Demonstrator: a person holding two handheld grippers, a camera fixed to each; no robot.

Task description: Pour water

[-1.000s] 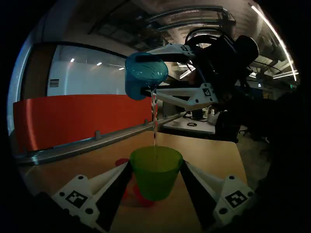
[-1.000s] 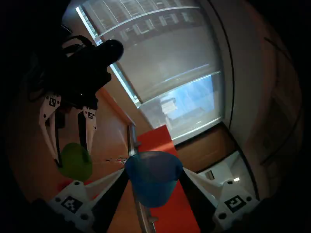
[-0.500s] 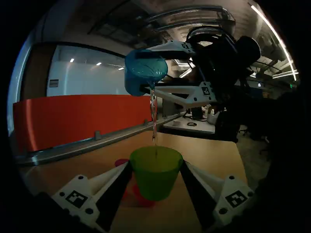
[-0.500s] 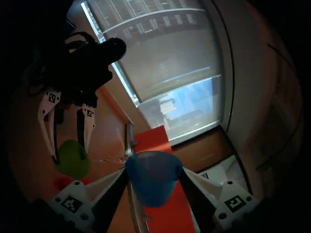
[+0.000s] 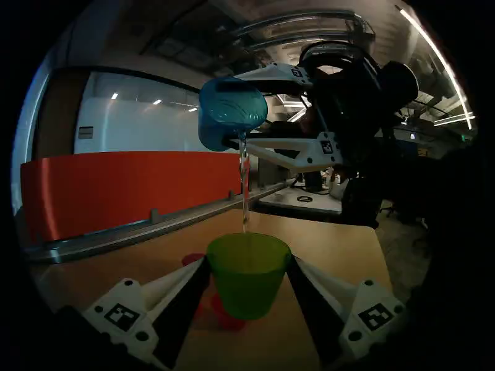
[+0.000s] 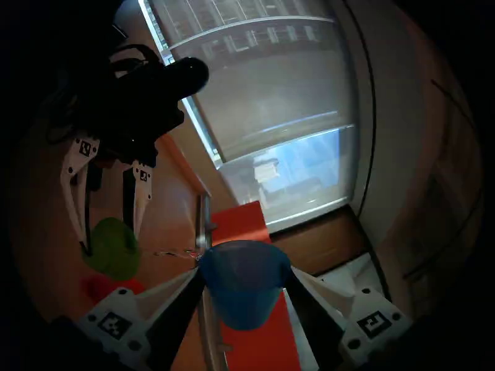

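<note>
Left hand-held gripper (image 5: 247, 267) clamps one green cup (image 5: 249, 285), right hand-held gripper (image 6: 245, 276) one blue cup (image 6: 243, 300) pouring water (image 5: 243, 185); wooden desk (image 5: 328, 247), orange partition (image 5: 124, 185).

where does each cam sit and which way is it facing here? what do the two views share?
Left gripper view: rides on the left gripper, looking level across the table at the orange partition; its own fingers clamp the green cup.
Right gripper view: rides on the right gripper, rolled sideways, facing a window; its own fingers clamp the tipped blue cup.
Shared: both grippers, both cups, the partition, the table; water runs from blue cup into green.
</note>
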